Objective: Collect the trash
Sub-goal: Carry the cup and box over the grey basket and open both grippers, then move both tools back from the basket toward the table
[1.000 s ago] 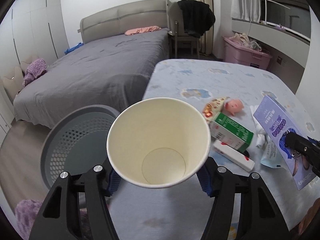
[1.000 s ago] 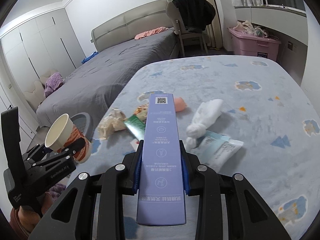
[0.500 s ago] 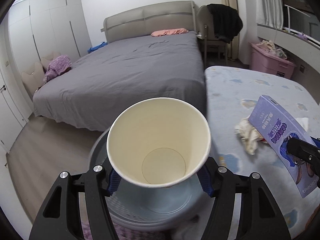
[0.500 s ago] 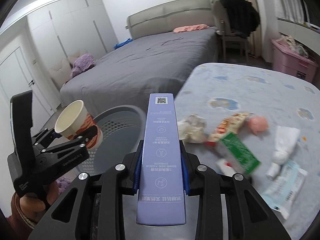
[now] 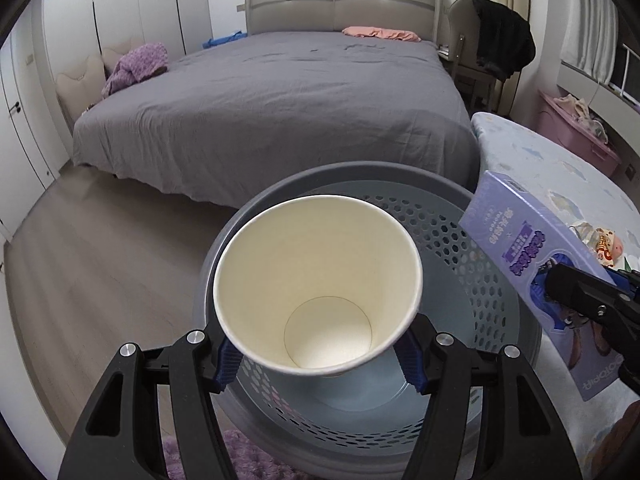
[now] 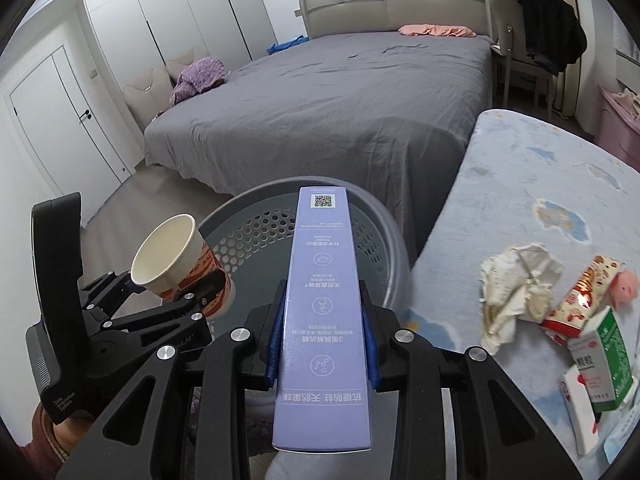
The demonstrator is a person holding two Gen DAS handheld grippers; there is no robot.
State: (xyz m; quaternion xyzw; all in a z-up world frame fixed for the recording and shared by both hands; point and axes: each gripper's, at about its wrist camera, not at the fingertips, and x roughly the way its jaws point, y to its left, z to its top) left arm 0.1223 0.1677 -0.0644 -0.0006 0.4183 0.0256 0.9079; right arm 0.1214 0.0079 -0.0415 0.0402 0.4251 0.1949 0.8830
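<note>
Table, floor and bed as I see them from the wrist cameras

On my right the table [image 6: 520, 200], under a pale blue patterned cloth, carries a crumpled tissue [image 6: 516, 280], a red-and-white wrapper [image 6: 576, 300] with a small pink pig figure [image 6: 624, 284] at its far end, a green-and-white carton [image 6: 604, 356] and a white box [image 6: 578, 416] just beside it. The wooden floor [image 5: 100, 248] bears the grey perforated basket [image 5: 492, 264] against the table edge and the grey bed [image 5: 280, 92], with a pink garment [image 5: 380, 33] lying near its headboard.
</note>
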